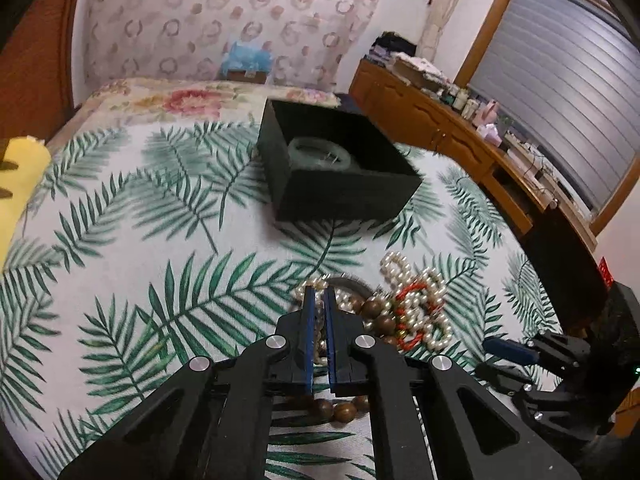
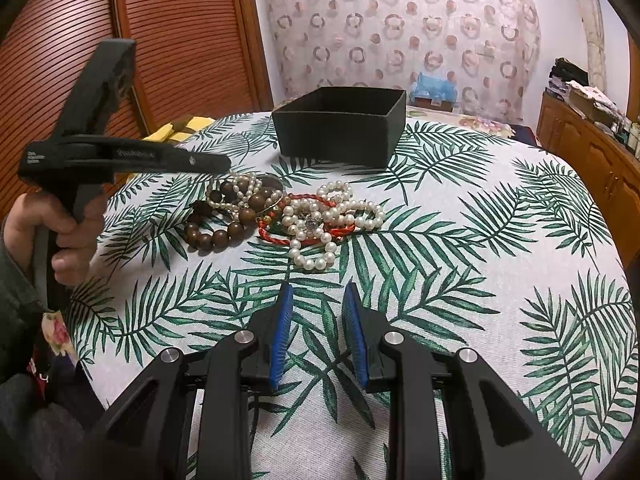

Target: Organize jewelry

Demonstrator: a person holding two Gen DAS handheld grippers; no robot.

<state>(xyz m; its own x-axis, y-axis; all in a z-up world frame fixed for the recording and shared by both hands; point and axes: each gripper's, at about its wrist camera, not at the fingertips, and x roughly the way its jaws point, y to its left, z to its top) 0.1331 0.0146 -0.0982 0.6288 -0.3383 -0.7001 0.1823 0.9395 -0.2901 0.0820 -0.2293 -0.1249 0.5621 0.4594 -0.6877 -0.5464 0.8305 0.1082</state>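
A pile of jewelry lies on the leaf-print cloth: a brown wooden bead bracelet (image 2: pixel 218 224), pearl strands (image 2: pixel 320 220) and a red cord bracelet (image 2: pixel 276 236). The pile also shows in the left wrist view (image 1: pixel 416 312). A black open box (image 1: pixel 336 168) stands behind it with a pale green bangle (image 1: pixel 320 154) inside; it also shows in the right wrist view (image 2: pixel 340 124). My left gripper (image 1: pixel 319 300) is nearly shut, its fingers down over the pearls and wooden beads at the pile's left end. My right gripper (image 2: pixel 318 296) is open and empty, in front of the pile.
A yellow cloth (image 1: pixel 20 184) lies at the table's left edge. A wooden cabinet (image 1: pixel 460 120) crowded with items runs along the right. A wooden slatted door (image 2: pixel 168 32) stands to the left. A floral-covered surface (image 1: pixel 192 100) lies behind the box.
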